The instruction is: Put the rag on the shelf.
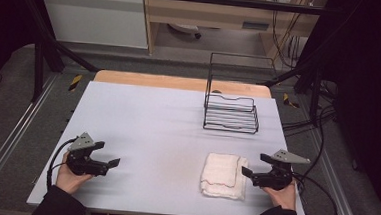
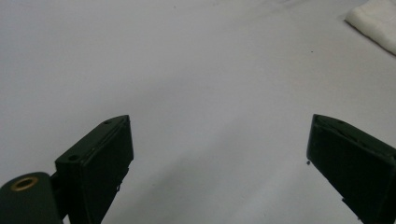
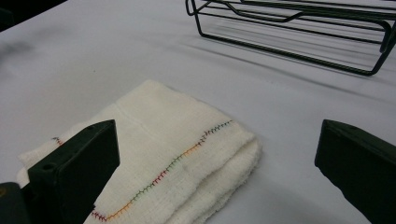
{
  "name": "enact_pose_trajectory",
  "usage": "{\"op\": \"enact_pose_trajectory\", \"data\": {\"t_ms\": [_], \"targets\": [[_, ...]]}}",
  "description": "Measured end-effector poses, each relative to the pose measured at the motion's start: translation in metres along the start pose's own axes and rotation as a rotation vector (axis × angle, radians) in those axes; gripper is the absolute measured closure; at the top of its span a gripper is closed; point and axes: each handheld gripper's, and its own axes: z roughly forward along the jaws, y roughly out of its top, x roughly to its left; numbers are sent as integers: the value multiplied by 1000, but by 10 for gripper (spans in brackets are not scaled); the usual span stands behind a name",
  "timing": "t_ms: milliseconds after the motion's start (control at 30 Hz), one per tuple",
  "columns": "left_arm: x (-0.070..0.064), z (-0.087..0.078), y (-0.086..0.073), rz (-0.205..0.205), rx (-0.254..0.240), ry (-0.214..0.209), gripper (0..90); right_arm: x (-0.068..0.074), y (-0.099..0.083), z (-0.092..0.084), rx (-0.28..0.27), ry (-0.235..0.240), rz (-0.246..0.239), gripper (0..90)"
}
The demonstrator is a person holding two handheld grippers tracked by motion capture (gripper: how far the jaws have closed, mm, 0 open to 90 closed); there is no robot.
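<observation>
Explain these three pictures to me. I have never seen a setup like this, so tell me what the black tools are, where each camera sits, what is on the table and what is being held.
A person sits at a table and holds a tool in each hand: a hand-held gripper with two black jaws that can pinch things.

The wide picture comes from a fixed camera above the table. It shows the left hand-held gripper and the right hand-held gripper, with the hands coming in from the bottom.

The other two pictures come from small cameras riding on each tool, looking out between its jaws.

On the table lie a folded white towel with coloured stitching and, farther back, a black wire rack.

Nothing is held: both pairs of jaws stand open, the right one close beside the towel.
</observation>
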Motion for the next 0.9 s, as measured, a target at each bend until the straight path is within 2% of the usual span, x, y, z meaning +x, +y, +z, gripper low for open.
{"op": "enact_pose_trajectory", "data": {"t_ms": [300,633,733,900], "targets": [[-1,1,1,1,6,9,73,0,0,0,11,-10,2,5],[-3,0,1,3,5,12,74,13,4,8,43,-3,-21,34],[-2,0,1,2,2,14,74,17,7,12,55,-6,-27,65],[-3,1,1,2,10,17,75,25,12,23,57,14,-49,144]]}}
